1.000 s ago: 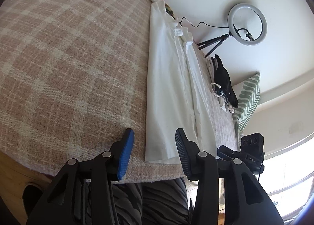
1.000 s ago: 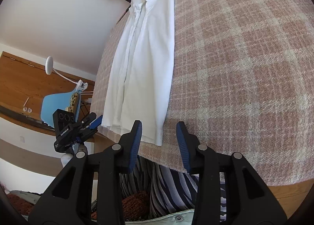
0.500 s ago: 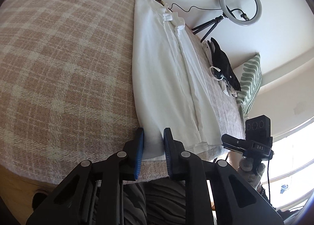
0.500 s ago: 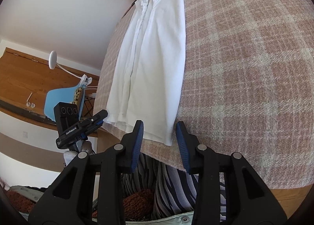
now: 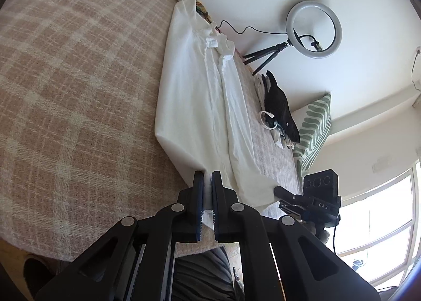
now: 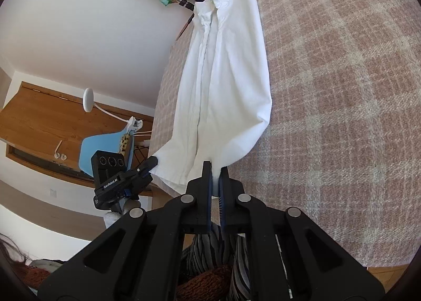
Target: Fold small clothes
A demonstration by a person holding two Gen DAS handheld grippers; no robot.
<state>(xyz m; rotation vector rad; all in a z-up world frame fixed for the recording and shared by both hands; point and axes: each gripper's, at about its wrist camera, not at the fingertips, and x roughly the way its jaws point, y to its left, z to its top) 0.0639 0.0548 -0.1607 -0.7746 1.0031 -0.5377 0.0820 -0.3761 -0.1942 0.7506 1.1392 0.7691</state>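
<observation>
We read the white shirt as lying lengthwise on the plaid bed, long axis running toward 12 o'clock from both grippers, left gripper and right gripper each pinching a hem corner, hem lifted, cloth lightly creased.

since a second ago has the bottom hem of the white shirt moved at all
Yes. The white shirt hem, which lay flat by the plaid blanket near edge, is now pinched by the left gripper and right gripper and lifted toward the collar.
</observation>
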